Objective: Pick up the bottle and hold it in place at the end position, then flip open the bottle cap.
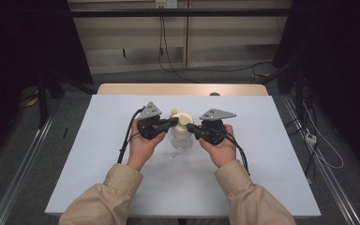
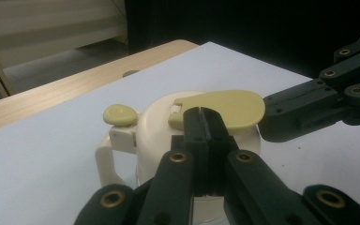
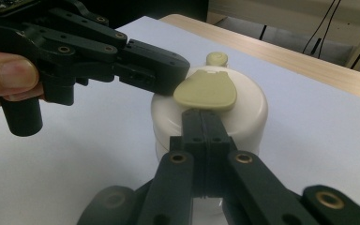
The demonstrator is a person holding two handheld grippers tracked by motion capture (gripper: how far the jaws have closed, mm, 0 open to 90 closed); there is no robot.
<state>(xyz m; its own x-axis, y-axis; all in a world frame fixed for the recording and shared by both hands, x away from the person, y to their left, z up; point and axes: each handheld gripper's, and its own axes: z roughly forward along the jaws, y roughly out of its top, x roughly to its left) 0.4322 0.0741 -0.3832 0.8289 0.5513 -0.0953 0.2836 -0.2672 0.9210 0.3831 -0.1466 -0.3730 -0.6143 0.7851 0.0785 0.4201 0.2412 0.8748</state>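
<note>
A clear container with a cream lid (image 1: 182, 131) stands mid-table on the pale sheet (image 1: 122, 140). A yellow-green flap (image 1: 184, 120) lies on top of the lid, with a small yellow knob (image 1: 174, 112) behind it. My left gripper (image 1: 174, 121) is shut and empty; its tips meet the lid's left side at the flap. From the right, my shut right gripper (image 1: 190, 126) also reaches the flap's edge. In the left gripper view, the left gripper (image 2: 206, 115) rests against the flap (image 2: 225, 108), with the right gripper (image 2: 274, 117) opposite. In the right gripper view, the right gripper (image 3: 201, 115) touches the flap (image 3: 206, 89), beside the left gripper (image 3: 180, 70).
The wooden table edge (image 1: 183, 89) shows beyond the sheet, with a small round hole (image 1: 214, 94) in it. Cables (image 1: 168, 61) trail over the floor behind, and metal rails (image 1: 23, 164) run along both sides of the table.
</note>
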